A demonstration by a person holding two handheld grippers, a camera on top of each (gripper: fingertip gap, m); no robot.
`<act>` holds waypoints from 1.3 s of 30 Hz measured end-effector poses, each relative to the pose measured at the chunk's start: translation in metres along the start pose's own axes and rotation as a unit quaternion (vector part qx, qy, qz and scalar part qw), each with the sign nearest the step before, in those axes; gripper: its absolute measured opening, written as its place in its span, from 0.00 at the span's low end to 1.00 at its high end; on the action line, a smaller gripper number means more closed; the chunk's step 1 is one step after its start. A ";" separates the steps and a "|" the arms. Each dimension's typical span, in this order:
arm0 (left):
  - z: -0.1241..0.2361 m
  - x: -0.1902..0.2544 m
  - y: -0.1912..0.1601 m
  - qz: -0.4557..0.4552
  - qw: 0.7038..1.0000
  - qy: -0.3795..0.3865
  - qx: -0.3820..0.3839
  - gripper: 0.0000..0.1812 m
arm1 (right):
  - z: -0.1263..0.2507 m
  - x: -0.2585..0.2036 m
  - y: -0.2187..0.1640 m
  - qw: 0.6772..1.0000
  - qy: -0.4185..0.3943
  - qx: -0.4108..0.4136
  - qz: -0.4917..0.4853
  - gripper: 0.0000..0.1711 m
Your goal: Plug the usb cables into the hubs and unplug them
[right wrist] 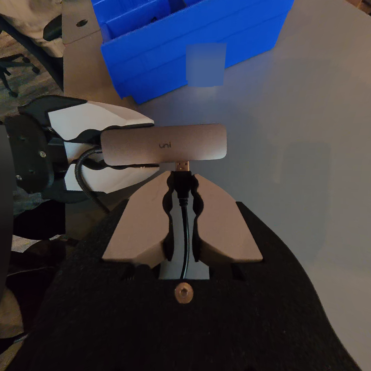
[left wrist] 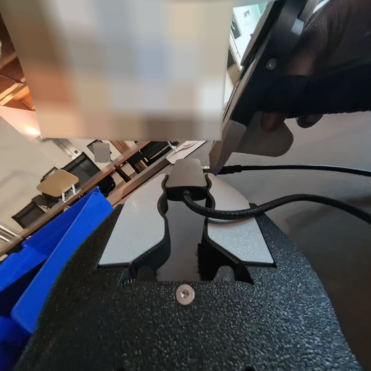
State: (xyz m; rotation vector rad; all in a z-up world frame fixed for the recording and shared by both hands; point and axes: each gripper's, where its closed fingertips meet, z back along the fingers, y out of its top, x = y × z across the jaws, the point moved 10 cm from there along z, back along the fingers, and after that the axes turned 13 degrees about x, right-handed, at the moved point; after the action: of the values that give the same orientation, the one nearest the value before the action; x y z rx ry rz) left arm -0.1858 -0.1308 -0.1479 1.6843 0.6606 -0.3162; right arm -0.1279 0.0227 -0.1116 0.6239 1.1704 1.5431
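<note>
The USB hub (right wrist: 163, 145) is a flat, grey metal bar with rounded corners, held level above the grey table (right wrist: 301, 140) with its broad face up, its long side running across the right wrist view. A thick braided black lead (left wrist: 220, 212) leaves its short end and curves away. The USB cable (right wrist: 184, 230) is thin and black, ending in a black moulded plug (right wrist: 181, 183) whose metal tongue (right wrist: 182, 166) points at the hub's long edge, its tip at the port while most of the metal shows outside the hub.
</note>
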 end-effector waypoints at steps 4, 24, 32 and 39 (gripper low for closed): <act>0.000 -0.001 0.001 0.008 1.000 -0.009 0.011 0.19 | 0.004 -0.002 -0.004 0.999 0.000 0.023 0.042 0.09; -0.001 0.005 0.009 -0.071 0.995 -0.061 0.035 0.19 | 0.012 0.001 -0.022 0.993 0.028 0.101 0.060 0.08; -0.002 -0.001 0.010 -0.029 0.998 -0.050 0.033 0.19 | 0.012 -0.003 -0.013 0.991 0.011 0.092 0.092 0.08; -0.007 -0.012 0.023 0.015 0.999 -0.016 0.038 0.19 | 0.020 -0.003 -0.006 0.985 0.020 0.151 0.081 0.09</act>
State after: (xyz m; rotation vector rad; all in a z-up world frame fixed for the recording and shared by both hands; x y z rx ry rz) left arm -0.1830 -0.1296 -0.1219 1.7560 0.6065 -0.3494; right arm -0.1073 0.0272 -0.1090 0.9116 1.4267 1.5304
